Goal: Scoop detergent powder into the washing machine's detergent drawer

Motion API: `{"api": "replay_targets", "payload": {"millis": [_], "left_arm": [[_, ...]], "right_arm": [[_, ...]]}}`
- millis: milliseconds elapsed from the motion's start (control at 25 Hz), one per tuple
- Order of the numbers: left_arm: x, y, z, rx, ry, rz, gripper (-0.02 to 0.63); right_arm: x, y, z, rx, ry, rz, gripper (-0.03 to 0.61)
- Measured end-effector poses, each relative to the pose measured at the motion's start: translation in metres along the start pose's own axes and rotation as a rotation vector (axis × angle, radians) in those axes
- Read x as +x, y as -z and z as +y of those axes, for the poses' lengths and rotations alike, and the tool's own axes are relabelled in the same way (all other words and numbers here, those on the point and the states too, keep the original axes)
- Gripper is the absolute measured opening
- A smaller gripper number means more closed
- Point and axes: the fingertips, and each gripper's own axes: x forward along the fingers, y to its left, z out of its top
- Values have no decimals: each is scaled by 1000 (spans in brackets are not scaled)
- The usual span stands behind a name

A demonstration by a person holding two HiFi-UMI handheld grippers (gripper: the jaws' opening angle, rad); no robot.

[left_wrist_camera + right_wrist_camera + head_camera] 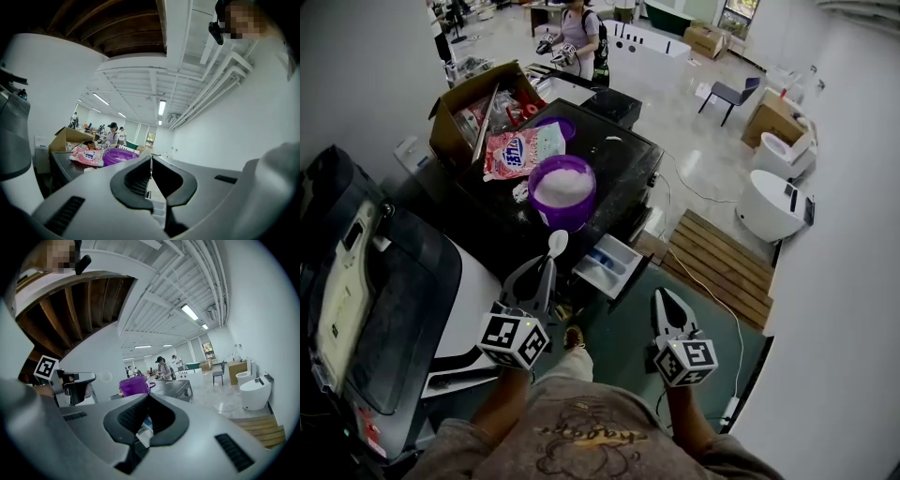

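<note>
Spoon [557, 244] pinched by left gripper [546, 268] just nearside of purple tub [562, 217]; right gripper [666, 296] pressed together, empty.
Spoon judged light and stiff, best gripped at handle end; loose powder easily spilled.

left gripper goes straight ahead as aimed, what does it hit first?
Likely the purple tub: the left gripper, shut on the white spoon, aims at its near wall. Height is unclear, so the spoon might clear the rim.
</note>
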Motion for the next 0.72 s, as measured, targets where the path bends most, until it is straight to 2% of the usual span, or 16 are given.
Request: {"api": "replay_targets", "payload": {"millis": [720], "left_arm": [[117, -40, 81, 2, 29, 0, 26]], "right_arm": [[139, -45, -6, -15, 12, -31, 2]]}}
